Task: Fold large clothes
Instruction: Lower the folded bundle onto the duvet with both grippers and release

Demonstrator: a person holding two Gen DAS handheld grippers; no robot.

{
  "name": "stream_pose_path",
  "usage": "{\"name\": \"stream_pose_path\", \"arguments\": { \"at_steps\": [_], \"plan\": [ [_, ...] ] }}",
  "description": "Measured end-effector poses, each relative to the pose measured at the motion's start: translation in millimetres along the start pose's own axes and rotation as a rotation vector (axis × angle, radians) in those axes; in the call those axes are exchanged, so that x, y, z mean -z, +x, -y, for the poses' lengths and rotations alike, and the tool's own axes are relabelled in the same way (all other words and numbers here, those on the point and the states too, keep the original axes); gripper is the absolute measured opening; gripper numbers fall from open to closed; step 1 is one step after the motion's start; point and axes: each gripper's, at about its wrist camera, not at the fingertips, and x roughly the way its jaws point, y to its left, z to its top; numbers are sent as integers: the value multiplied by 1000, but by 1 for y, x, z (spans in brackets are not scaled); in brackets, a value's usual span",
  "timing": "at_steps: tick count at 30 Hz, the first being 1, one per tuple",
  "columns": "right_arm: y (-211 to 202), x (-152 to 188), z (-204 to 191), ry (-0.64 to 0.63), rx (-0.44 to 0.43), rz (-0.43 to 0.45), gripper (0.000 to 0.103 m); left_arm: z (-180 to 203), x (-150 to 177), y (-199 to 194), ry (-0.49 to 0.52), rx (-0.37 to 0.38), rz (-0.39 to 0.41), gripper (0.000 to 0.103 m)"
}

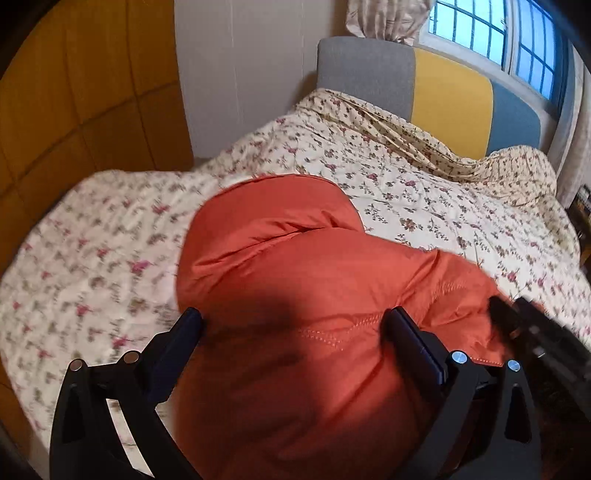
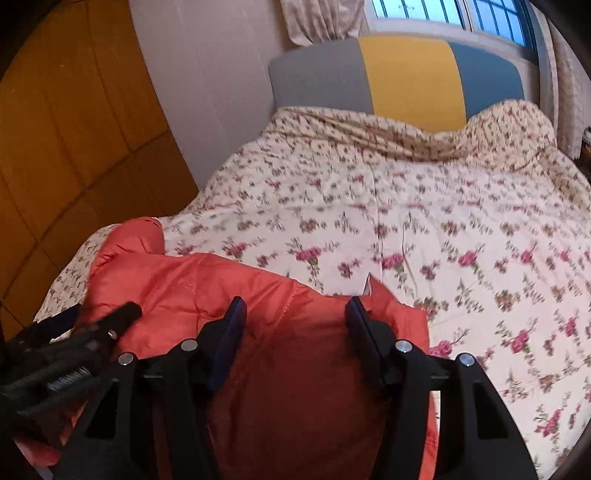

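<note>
A puffy orange-red quilted jacket [image 1: 295, 266] lies bunched on the near part of the bed, and it also shows in the right wrist view [image 2: 207, 291]. My left gripper [image 1: 293, 319] has its jaws wide apart, with a thick bulge of jacket between the fingers. My right gripper [image 2: 295, 308] also has its jaws wide apart with jacket fabric filling the gap. Whether either pair of fingers presses the fabric is unclear. The right gripper shows at the right edge of the left wrist view [image 1: 524, 325]. The left gripper shows at the lower left of the right wrist view [image 2: 92, 332].
The bed carries a cream floral quilt [image 1: 406, 192] [image 2: 406, 221], rumpled near the grey, yellow and blue headboard [image 1: 450, 99] [image 2: 406, 74]. A wooden wardrobe [image 1: 74, 92] stands left of the bed. A barred window [image 1: 498, 33] and a curtain lie behind the headboard.
</note>
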Motion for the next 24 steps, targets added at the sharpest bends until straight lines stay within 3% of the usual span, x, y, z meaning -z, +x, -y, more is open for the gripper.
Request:
{"name": "stream_pose_path", "arguments": {
  "at_steps": [9, 16, 24],
  "plan": [
    [31, 3, 3, -13, 29, -17, 56, 1, 0, 36, -35, -3, -16, 100],
    [48, 5, 8, -1, 24, -17, 56, 1, 3, 51, -51, -9, 14, 100],
    [42, 11, 9, 1, 16, -11, 58, 7, 8, 47, -19, -41, 29, 100]
  ]
}}
